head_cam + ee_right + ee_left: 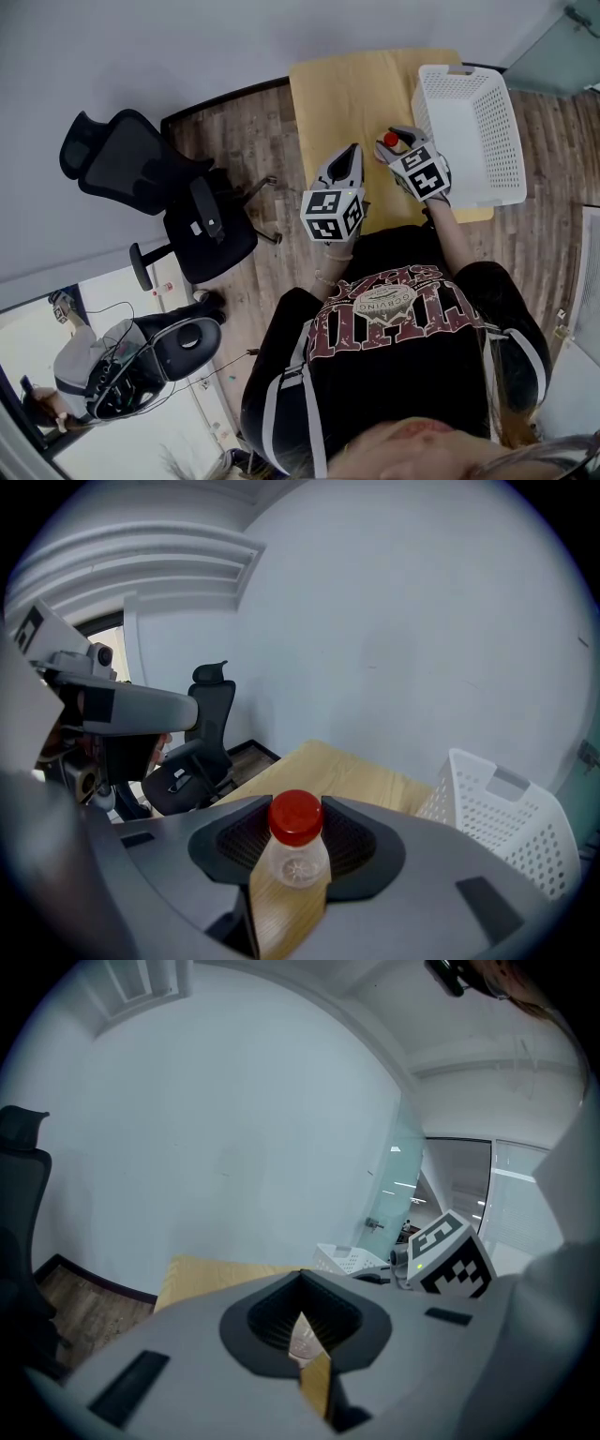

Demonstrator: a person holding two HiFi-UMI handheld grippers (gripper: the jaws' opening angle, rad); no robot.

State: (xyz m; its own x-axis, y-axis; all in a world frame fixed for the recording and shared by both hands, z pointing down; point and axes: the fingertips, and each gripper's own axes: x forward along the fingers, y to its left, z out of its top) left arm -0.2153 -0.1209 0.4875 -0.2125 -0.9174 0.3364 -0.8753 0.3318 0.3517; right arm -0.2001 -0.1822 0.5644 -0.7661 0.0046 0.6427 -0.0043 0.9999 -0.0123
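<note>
My right gripper is shut on a small clear bottle with a red cap, held above the light wooden table. In the right gripper view the bottle sits between both dark pads, cap toward the camera. It is just left of the white perforated basket. My left gripper hovers over the table's near left part with its fingers closed together and nothing between them. In the left gripper view only a thin sliver of table shows between the jaws.
The white basket stands on the table's right side. A black office chair is on the wooden floor to the left. A pale wall lies beyond the table. Another seat with cables is at lower left.
</note>
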